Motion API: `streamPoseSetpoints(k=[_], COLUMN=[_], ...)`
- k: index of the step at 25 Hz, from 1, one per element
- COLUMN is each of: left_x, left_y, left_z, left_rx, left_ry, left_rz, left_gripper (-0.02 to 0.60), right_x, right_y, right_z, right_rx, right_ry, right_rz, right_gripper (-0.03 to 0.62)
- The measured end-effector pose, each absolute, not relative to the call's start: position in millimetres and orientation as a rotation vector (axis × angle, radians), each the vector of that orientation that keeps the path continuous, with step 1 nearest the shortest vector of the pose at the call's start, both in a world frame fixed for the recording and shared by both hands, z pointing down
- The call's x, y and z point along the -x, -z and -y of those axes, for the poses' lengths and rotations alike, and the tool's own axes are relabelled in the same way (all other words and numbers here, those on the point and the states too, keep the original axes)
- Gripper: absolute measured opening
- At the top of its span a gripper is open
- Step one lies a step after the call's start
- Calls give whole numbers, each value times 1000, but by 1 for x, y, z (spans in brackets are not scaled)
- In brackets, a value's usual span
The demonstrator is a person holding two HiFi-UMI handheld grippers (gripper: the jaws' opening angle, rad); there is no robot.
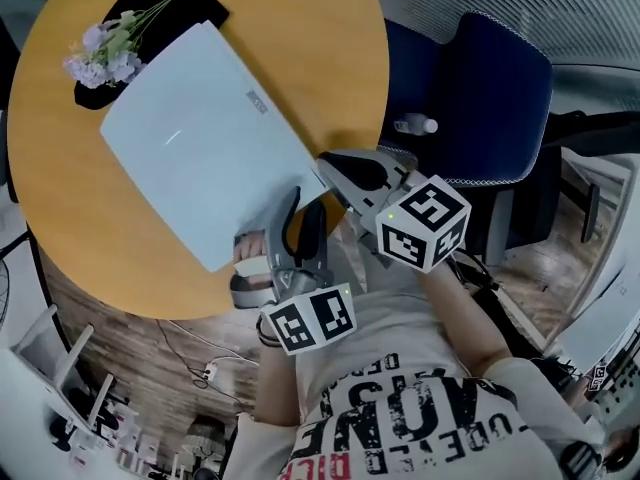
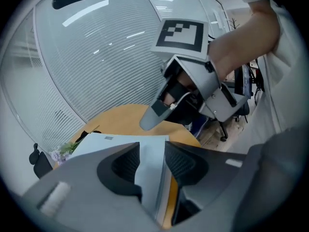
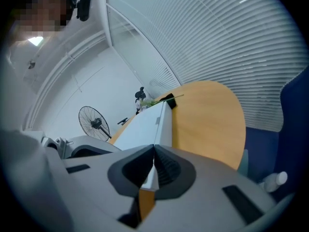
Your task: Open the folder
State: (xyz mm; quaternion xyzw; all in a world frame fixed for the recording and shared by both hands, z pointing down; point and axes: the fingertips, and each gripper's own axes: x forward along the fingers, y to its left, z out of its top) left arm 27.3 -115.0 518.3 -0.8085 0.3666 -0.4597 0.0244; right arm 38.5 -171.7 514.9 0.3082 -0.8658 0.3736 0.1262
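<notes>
A pale blue folder (image 1: 200,138) lies closed and flat on the round wooden table (image 1: 330,48). My left gripper (image 1: 300,218) is at the folder's near edge, open; in the left gripper view (image 2: 152,151) the folder's edge (image 2: 149,166) runs between the two jaws with a gap on each side. My right gripper (image 1: 326,165) sits at the folder's right-hand corner. In the right gripper view (image 3: 154,151) its jaw tips meet, with the folder's corner (image 3: 150,179) showing in the slit behind them. From there the folder (image 3: 145,122) stretches away. No lifted cover shows.
A bunch of pale flowers (image 1: 105,53) lies on a black item (image 1: 170,8) at the table's far side, touching the folder's far corner. A blue chair (image 1: 480,98) with a small white bottle (image 1: 415,125) stands right of the table. A floor fan (image 3: 93,122) stands beyond.
</notes>
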Motion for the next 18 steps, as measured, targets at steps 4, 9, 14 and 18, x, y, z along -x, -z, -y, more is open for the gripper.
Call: streamPoseSetpoints(k=[4, 9, 14, 18], left_x=[-30, -32, -32, -32], left_y=[-521, -519, -517, -521], left_z=[117, 116, 115, 116], left_rx=[2489, 2476, 2464, 2472], left_ry=[1440, 1435, 1421, 1423], left_rz=[-1089, -1062, -1054, -1064], left_gripper=[172, 172, 172, 172], right_x=[-42, -43, -43, -42], right_y=[-513, -514, -512, -512], right_z=[172, 168, 170, 166], right_rx=[-907, -912, -920, -914], right_ry=[-1103, -1098, -1084, -1077], right_rz=[2517, 2508, 2505, 2499], right_gripper=[12, 12, 12, 12])
